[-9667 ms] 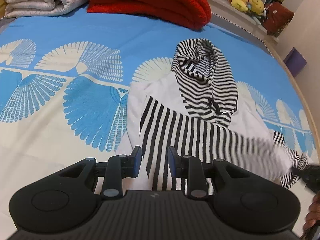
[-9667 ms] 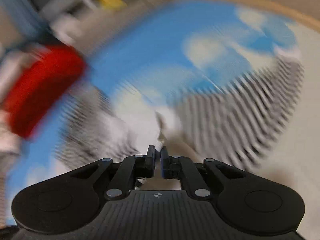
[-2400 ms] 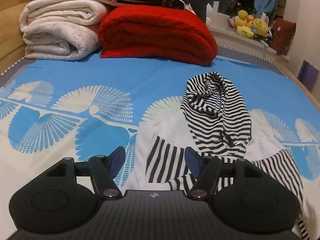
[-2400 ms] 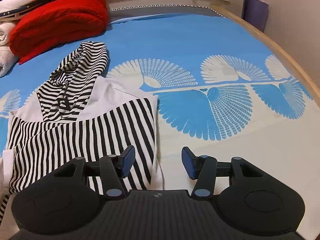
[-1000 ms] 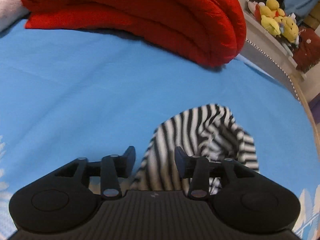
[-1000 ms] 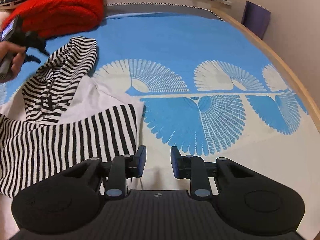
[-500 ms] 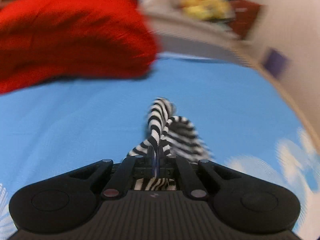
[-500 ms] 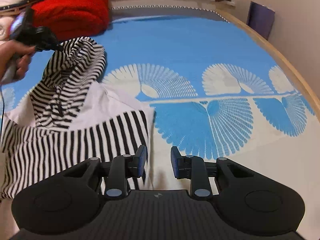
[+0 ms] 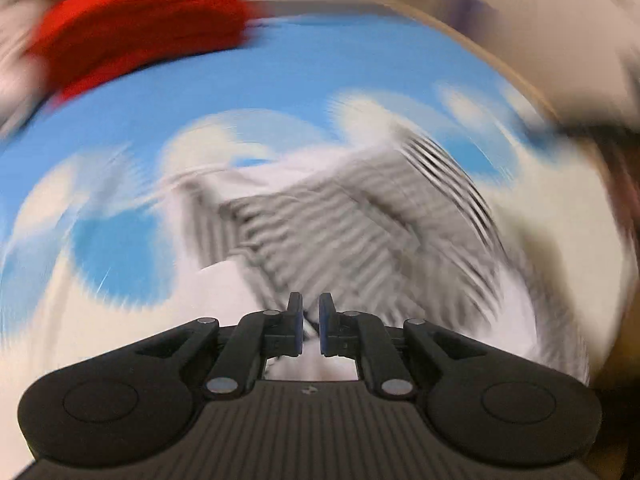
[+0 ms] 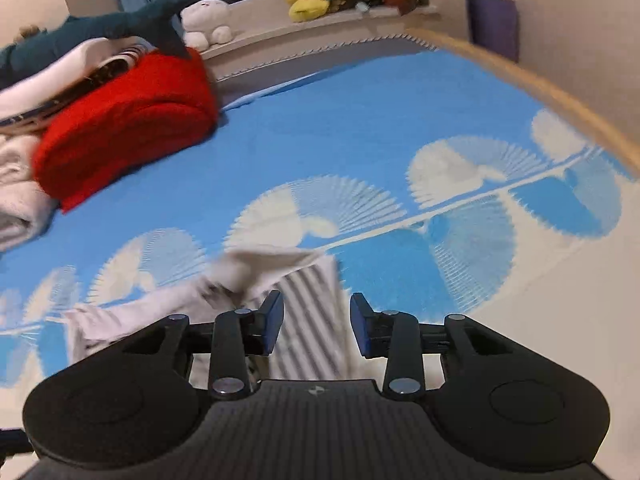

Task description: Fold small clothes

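Pinching a bit of the striped hoodie (image 9: 352,236), my left gripper (image 9: 310,322) has its jaws drawn narrow around cloth, though that view is badly blurred. My right gripper (image 10: 316,322) gapes wide above the garment's striped edge, gripping nothing. Beyond lies the blue patterned bedspread (image 10: 360,128), with a red blanket (image 10: 128,120) far left.

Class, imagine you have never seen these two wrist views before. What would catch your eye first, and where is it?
Most striking is the red folded blanket, far left on the bed beside pale bedding, against the blue fan-patterned bedsheet. Next comes the striped black-and-white garment, rumpled just ahead of the open right claw. The left view is badly blurred; the left claw is nearly closed over pale cloth, but a grip cannot be confirmed.
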